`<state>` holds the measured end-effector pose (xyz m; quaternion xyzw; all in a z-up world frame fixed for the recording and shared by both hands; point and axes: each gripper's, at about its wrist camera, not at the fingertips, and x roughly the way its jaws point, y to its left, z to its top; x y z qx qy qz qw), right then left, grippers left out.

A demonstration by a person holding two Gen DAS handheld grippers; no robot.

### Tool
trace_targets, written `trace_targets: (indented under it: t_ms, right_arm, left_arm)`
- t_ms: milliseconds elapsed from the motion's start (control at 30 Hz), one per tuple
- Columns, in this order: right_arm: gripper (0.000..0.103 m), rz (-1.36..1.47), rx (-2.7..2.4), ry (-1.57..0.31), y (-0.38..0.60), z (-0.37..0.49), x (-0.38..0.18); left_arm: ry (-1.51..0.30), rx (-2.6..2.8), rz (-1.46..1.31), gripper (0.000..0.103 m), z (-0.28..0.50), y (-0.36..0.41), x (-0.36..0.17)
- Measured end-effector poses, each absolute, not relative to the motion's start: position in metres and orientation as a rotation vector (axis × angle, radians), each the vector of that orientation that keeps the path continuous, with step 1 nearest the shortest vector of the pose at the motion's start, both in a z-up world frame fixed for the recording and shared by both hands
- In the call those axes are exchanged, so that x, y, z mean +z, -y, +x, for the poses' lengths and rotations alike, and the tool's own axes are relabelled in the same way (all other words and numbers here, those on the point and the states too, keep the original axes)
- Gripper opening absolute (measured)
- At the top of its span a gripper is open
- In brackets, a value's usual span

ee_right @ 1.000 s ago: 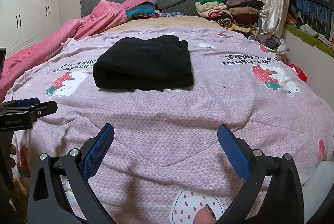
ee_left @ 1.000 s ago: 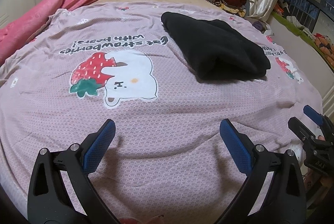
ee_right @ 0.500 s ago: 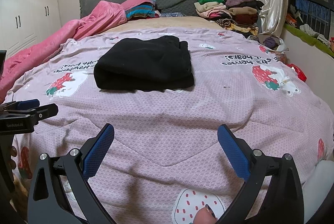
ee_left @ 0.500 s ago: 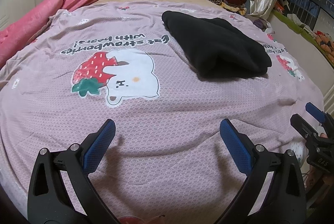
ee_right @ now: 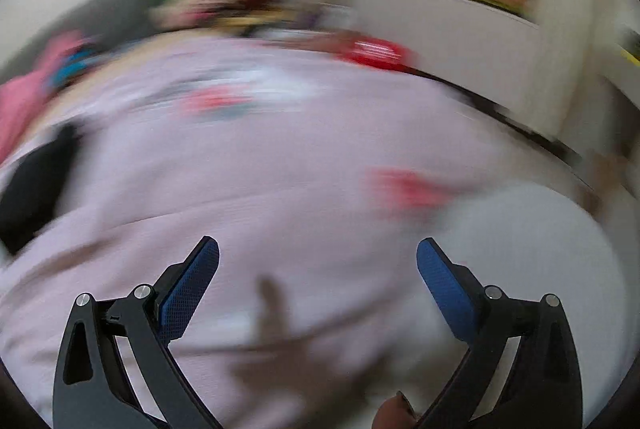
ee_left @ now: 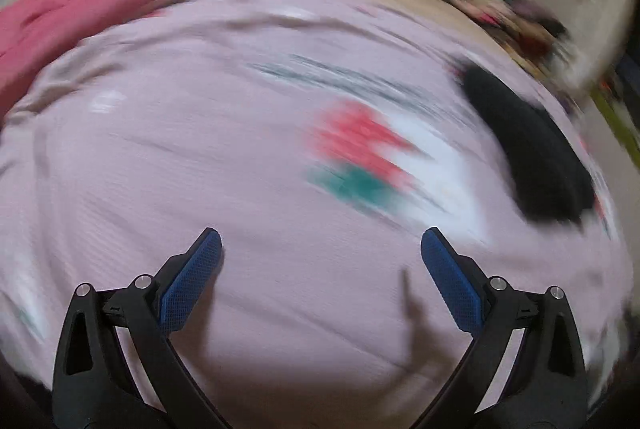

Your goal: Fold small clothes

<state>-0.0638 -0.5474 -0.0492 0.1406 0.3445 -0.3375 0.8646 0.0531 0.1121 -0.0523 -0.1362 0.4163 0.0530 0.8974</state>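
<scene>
Both views are motion-blurred. A folded black garment (ee_left: 532, 149) lies on the pink strawberry-print bedspread (ee_left: 200, 169), at the right of the left wrist view and at the left edge of the right wrist view (ee_right: 32, 185). My left gripper (ee_left: 320, 245) is open and empty above the bedspread, well left of the garment. My right gripper (ee_right: 318, 253) is open and empty above the bedspread (ee_right: 280, 169), well right of the garment.
A pink blanket (ee_left: 120, 1) lies along the far left of the bed. A pile of folded clothes (ee_left: 500, 9) sits at the head of the bed. The bed's right edge and a wall (ee_right: 480, 69) show in the right wrist view.
Both grippers have swung fast: the left view turned left, the right view turned right, so the black garment slid to the edges. Both stay open.
</scene>
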Motion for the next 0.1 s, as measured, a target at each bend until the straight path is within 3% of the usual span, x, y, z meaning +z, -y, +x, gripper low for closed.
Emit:
trace_targets:
  t_ms: [100]
  right_arm:
    - [0.099, 0.363, -1.033, -0.778, 0.642, -0.100, -0.073]
  left_arm:
    - [-0.832, 0.361, -0.261, 0.094, 0.071, -0.206, -0.046]
